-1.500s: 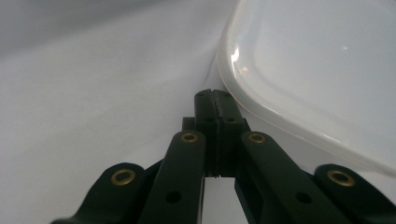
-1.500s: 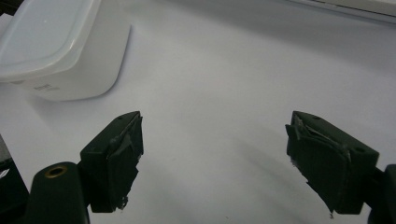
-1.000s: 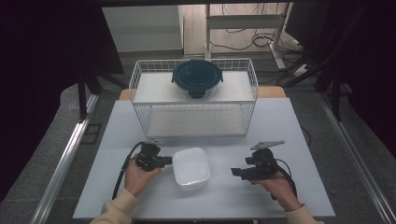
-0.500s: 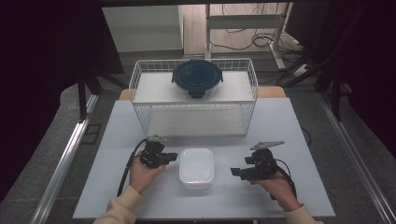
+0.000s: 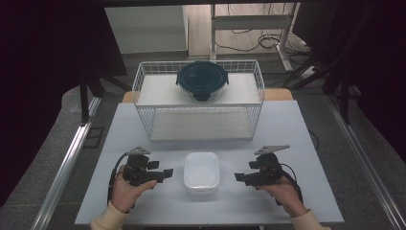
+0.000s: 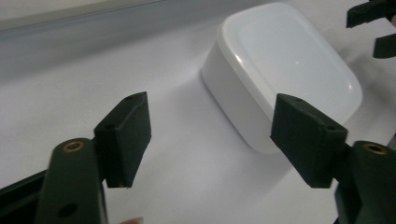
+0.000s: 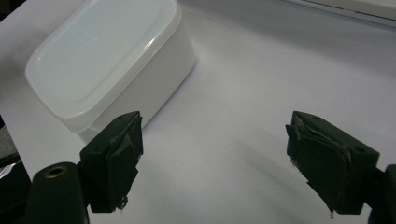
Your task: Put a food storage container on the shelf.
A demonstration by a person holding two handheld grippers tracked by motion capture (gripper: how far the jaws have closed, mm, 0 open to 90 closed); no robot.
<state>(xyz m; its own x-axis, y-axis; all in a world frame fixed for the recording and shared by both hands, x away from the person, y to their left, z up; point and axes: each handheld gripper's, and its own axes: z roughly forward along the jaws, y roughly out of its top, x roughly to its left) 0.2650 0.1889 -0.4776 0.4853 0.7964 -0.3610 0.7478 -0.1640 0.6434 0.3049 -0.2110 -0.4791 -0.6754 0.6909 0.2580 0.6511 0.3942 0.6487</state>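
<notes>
A white lidded plastic box (image 5: pixel 201 171) sits flat at the middle of the table's near half. My left gripper (image 5: pixel 166 173) is just left of the box and apart from it. Its jaws have just been opening, and nothing is between them. In the left gripper view (image 6: pixel 212 135) the box (image 6: pixel 289 70) lies ahead and to the right of the pads. My right gripper (image 5: pixel 239 177) stands open a short way right of the box, its jaws pointing at it. In the right gripper view (image 7: pixel 222 158) the box (image 7: pixel 107 60) is ahead to the left.
A white wire basket (image 5: pixel 201 122) stands across the back of the white table (image 5: pixel 287 134), with a dark blue round lidded container (image 5: pixel 202 80) resting on top. The table's near edge runs just below both hands. Dark curtains and metal rails flank the table.
The white box was tilted at my left gripper and now lies flat on the table. The left gripper has let go, opened and drawn back to the left. The right gripper has stayed put.
</notes>
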